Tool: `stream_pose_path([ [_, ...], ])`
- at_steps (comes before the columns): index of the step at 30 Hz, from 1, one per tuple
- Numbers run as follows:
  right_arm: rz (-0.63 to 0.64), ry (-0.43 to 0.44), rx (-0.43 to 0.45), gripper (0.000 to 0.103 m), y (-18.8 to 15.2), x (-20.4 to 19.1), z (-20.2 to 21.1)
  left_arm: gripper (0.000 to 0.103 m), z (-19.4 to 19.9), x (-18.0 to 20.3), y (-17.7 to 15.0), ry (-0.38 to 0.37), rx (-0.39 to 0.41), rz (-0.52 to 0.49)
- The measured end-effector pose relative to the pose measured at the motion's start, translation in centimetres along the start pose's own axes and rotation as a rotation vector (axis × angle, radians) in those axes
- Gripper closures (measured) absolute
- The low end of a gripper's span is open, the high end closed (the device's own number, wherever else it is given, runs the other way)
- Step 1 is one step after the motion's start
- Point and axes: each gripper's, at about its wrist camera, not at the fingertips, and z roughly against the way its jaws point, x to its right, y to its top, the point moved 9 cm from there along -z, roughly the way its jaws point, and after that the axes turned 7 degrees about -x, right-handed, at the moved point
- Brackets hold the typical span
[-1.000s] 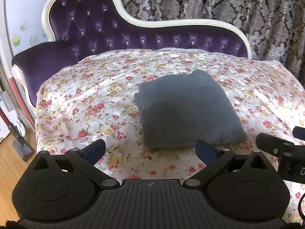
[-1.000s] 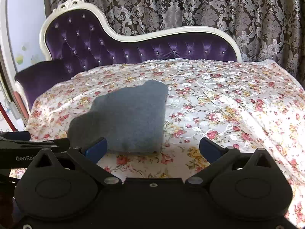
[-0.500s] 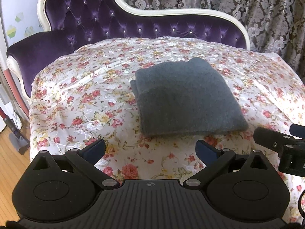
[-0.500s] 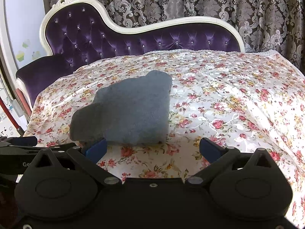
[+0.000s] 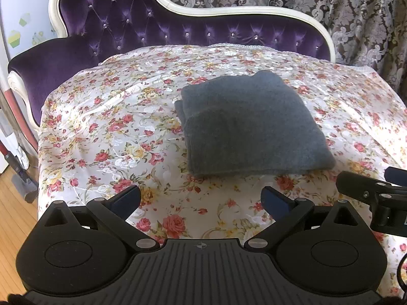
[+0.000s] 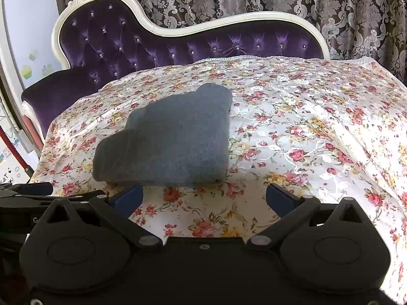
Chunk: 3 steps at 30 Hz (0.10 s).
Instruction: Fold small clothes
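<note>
The folded grey fleecy garment [image 5: 251,124] lies mid-way on the floral satin cover [image 5: 106,132] of the purple tufted chaise; it looks soft, light and limp, best pinched at a corner or layered edge. Both the left gripper [image 5: 201,199] and right gripper [image 6: 203,198] hover wide, empty. The left view shows stacked layers; the right shows an uneven stepped outline.

text: "G" only, rest hidden | on: left tool [image 6: 25,195] body | other lettering: unreadable
</note>
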Motion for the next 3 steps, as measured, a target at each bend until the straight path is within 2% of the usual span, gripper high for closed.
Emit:
stream_pose_path([
  [3,-0.001,0.002,-0.003,0.001,-0.03,0.07,-0.04,0.001,0.02,0.0,0.0,-0.001,-0.002,-0.002],
])
